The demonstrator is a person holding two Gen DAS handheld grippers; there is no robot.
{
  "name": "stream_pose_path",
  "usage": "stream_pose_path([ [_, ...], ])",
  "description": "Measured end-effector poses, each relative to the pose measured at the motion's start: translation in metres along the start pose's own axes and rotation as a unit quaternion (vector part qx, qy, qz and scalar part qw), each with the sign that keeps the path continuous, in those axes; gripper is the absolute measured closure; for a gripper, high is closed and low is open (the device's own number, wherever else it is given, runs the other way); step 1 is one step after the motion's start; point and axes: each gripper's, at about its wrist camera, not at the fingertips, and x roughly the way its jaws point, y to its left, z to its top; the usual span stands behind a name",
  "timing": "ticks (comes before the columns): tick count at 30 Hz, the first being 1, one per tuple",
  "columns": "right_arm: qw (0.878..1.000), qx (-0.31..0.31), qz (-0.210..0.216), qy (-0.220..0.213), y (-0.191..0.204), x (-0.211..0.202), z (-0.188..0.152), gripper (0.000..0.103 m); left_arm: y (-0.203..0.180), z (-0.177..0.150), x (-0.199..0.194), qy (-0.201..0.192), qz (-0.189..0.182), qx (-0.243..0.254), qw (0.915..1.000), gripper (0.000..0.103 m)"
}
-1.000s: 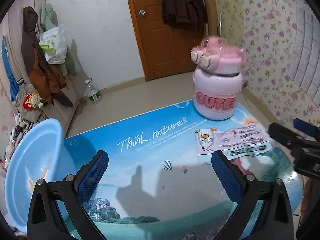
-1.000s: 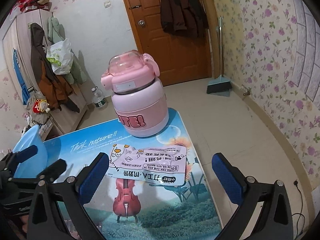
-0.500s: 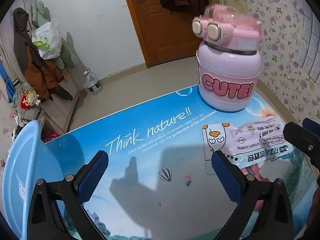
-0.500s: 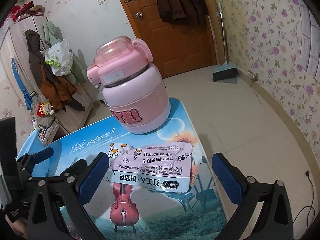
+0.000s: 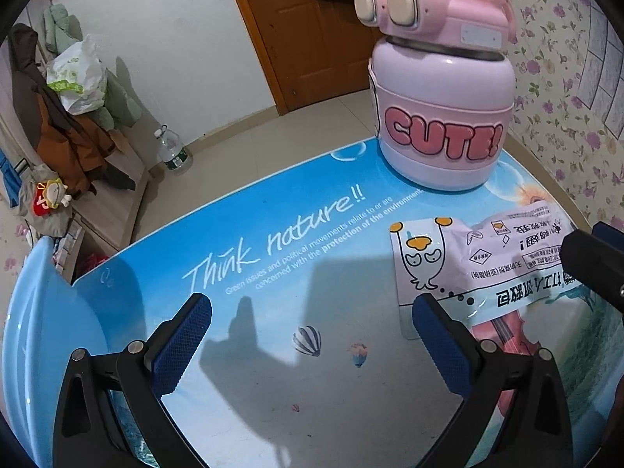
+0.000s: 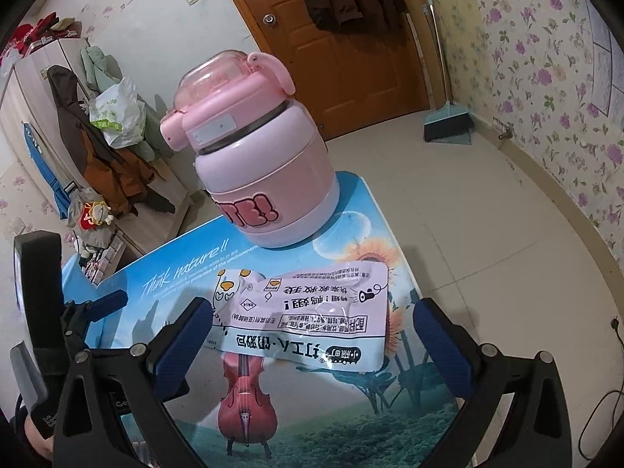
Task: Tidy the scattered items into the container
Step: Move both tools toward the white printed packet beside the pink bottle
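Note:
A squat pink bottle lettered "CUTE!" stands upright at the far right corner of the printed table; it also shows in the right wrist view. In front of it lies a flat white snack packet. A light blue plastic basin sits at the table's left edge. My left gripper is open over the bare middle of the table, with the packet's corner just past its right finger. My right gripper hovers open, its fingers straddling the near edge of the packet.
The table carries a blue "Think nature!!" print. On the floor are a water bottle and a broom with dustpan. Coats and a bag hang at the left. A wooden door stands behind.
Both grippers have moved forward and lower toward the bottle and packet, which now look larger. The packet now lies between my right fingers. Both stay open.

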Motion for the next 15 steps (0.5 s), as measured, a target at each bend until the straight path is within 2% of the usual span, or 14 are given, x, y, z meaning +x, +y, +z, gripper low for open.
stream_pose_path([
  [10, 1.0, 0.005, -0.013, -0.006, -0.013, -0.003, 0.005, 0.0, -0.005, 0.003, 0.006, 0.003, -0.003, 0.003, 1.0, 0.0],
  [15, 1.0, 0.008, -0.02, -0.004, -0.023, -0.004, 0.007, 0.0, -0.016, 0.005, 0.006, -0.003, -0.016, 0.02, 0.9997, 0.0],
])
